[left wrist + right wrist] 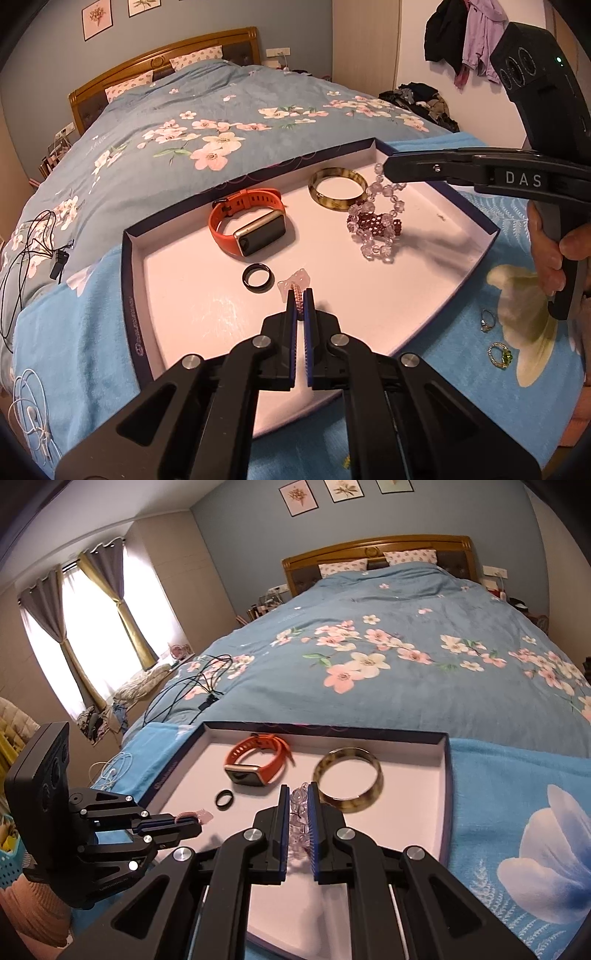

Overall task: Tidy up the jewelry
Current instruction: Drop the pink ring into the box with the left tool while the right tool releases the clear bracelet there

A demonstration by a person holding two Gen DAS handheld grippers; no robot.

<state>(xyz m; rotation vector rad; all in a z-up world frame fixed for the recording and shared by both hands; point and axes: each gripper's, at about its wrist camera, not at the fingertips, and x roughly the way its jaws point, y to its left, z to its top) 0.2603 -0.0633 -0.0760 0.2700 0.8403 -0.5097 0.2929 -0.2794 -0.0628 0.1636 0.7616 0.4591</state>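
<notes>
A shallow white box lid (192, 317) with dark rim lies on the bed. In it are an orange smartwatch (251, 225), a brown mottled bangle (338, 188) and a black ring (257, 277). My left gripper (300, 295) is shut on a pink braided bracelet with a pale pendant (293, 282), low over the lid; it also shows in the right wrist view (192, 818). My right gripper (298, 794) is shut on a clear bead bracelet (298, 823), which hangs with dark red beads (375, 221) over the lid's right part.
Two rings, one silver (487, 320) and one gold with a green stone (500, 355), lie on the blue flowered towel (517, 295) right of the lid. Black cables (33, 236) and white earphones (29, 413) lie on the bedding at left.
</notes>
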